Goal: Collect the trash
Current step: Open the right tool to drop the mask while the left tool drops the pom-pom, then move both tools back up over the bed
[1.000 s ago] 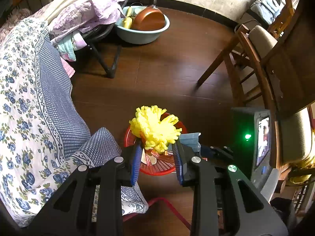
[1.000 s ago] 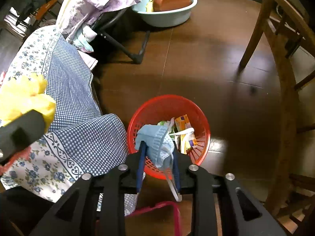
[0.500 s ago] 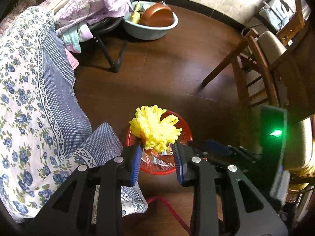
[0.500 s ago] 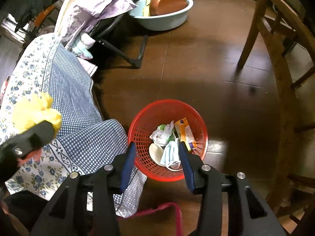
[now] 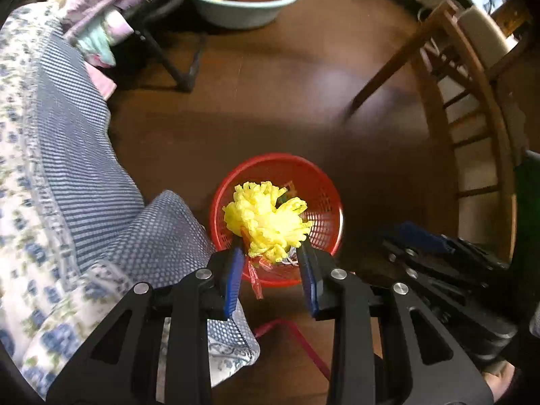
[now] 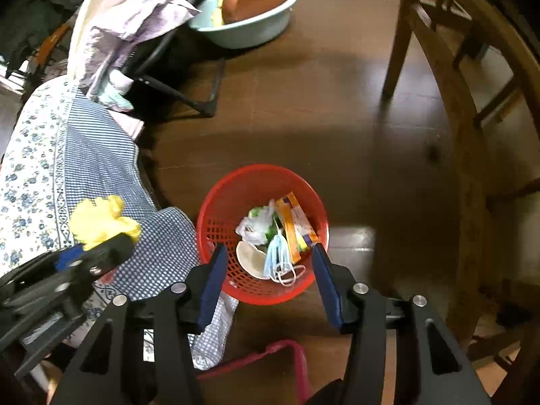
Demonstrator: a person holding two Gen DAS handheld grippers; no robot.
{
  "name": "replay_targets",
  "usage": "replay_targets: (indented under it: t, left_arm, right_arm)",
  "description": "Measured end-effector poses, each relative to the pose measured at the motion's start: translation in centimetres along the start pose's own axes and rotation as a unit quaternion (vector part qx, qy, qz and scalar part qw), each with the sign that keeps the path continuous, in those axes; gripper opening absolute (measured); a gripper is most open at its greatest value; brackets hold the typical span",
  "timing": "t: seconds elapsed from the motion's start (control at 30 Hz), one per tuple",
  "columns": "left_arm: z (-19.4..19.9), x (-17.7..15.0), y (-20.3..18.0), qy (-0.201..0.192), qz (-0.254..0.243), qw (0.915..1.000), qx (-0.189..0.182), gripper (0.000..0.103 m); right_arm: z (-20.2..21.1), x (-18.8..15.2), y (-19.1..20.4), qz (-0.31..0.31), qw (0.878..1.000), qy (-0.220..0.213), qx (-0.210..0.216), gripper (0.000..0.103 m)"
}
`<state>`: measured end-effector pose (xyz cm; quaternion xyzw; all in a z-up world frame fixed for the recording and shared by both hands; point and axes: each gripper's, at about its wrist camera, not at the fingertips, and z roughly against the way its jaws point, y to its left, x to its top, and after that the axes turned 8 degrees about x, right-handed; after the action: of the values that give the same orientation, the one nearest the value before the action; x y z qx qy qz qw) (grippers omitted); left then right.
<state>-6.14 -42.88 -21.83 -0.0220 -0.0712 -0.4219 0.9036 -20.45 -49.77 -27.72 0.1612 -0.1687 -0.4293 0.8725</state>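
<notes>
My left gripper is shut on a yellow crumpled wrapper with a red strip hanging from it, held above the red basket. In the right wrist view the red basket holds a blue face mask, a white bag, an orange box and a white disc. My right gripper is open and empty just above the basket's near rim. The left gripper with the yellow wrapper shows at the left of that view.
A blue checked and flowered bed cover hangs close to the basket's left side. A green basin stands on the dark floor behind. A wooden chair stands to the right. A red strap lies near me.
My right gripper opened and dropped the blue face mask into the basket. My left gripper has moved over the basket with the yellow wrapper still held.
</notes>
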Motion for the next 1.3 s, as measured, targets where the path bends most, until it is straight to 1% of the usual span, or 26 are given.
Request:
replay_targets:
  t: [0.1,0.13,0.2,0.27,0.33,0.47,0.53,0.6,0.63,0.67,0.7,0.73,0.77,0.97,1.13,1.2,1.3]
  left_arm:
    - [-1.6,0.1,-0.2,0.020,-0.008,0.9997,-0.010,0.033]
    - [-2.2,0.2,-0.1,0.029,-0.005,0.9995,-0.014,0.033]
    - [-2.5,0.3,0.1,0.037,0.000,0.9991,-0.019,0.033]
    - [-2.4,0.4,0.3,0.033,0.002,0.9993,-0.017,0.033]
    - [-2.3,0.6,0.4,0.032,0.007,0.9991,-0.027,0.033]
    - [-2.5,0.4,0.3,0.036,0.010,0.9987,-0.035,0.033]
    - [-2.5,0.4,0.3,0.035,0.009,0.9989,-0.031,0.034]
    - [-2.5,0.4,0.5,0.037,0.014,0.9986,-0.036,0.041]
    - [-2.4,0.4,0.7,0.037,0.019,0.9984,-0.038,0.055]
    - [-2.2,0.4,0.9,0.033,0.025,0.9983,-0.040,0.071]
    - [-1.8,0.5,1.2,0.025,0.032,0.9981,-0.045,0.078]
    - [-1.3,0.5,1.4,0.018,0.037,0.9978,-0.051,0.088]
    - [-1.0,0.7,1.5,0.012,0.039,0.9977,-0.055,0.090]
    - [0.5,0.9,1.5,-0.004,0.043,0.9955,-0.084,0.090]
    - [2.6,0.8,1.2,-0.031,0.038,0.9936,-0.102,0.090]
    - [3.4,0.8,1.3,-0.041,0.042,0.9917,-0.114,0.090]
    - [4.6,0.7,1.3,-0.059,0.043,0.9906,-0.115,0.090]
  right_arm:
    - [-0.2,-0.3,-0.6,-0.006,1.000,0.009,-0.003,0.051]
    - [-0.3,-0.3,-0.8,-0.008,1.000,0.011,-0.005,0.051]
    - [-0.4,-0.4,-1.1,-0.012,1.000,0.013,-0.009,0.051]
    - [-0.8,-0.5,-1.5,-0.018,1.000,0.019,-0.013,0.051]
    - [-1.1,-0.6,-1.6,-0.020,0.999,0.026,-0.016,0.051]
    - [-1.5,-0.8,-1.6,-0.018,0.999,0.033,-0.017,0.051]
    - [-1.5,-0.9,-1.5,-0.018,0.999,0.036,-0.018,0.051]
    - [-1.5,-1.0,-1.6,-0.019,0.999,0.039,-0.020,0.051]
    - [-1.4,-1.1,-1.6,-0.019,0.999,0.040,-0.021,0.051]
    - [-1.3,-1.2,-1.5,-0.019,0.999,0.040,-0.021,0.051]
    - [-1.2,-1.2,-1.5,-0.019,0.999,0.039,-0.021,0.051]
    - [-1.0,-1.3,-1.5,-0.018,0.999,0.039,-0.022,0.051]
    - [-0.8,-1.3,-1.5,-0.016,0.999,0.039,-0.024,0.051]
    - [-0.1,-1.4,-1.6,-0.014,0.999,0.036,-0.025,0.052]
    - [-0.2,-1.3,-1.5,-0.011,0.999,0.040,-0.025,0.052]
    - [-0.2,-1.4,-1.2,-0.008,0.999,0.043,-0.026,0.052]
    - [0.0,-1.4,-0.6,-0.003,0.999,0.044,-0.030,0.052]
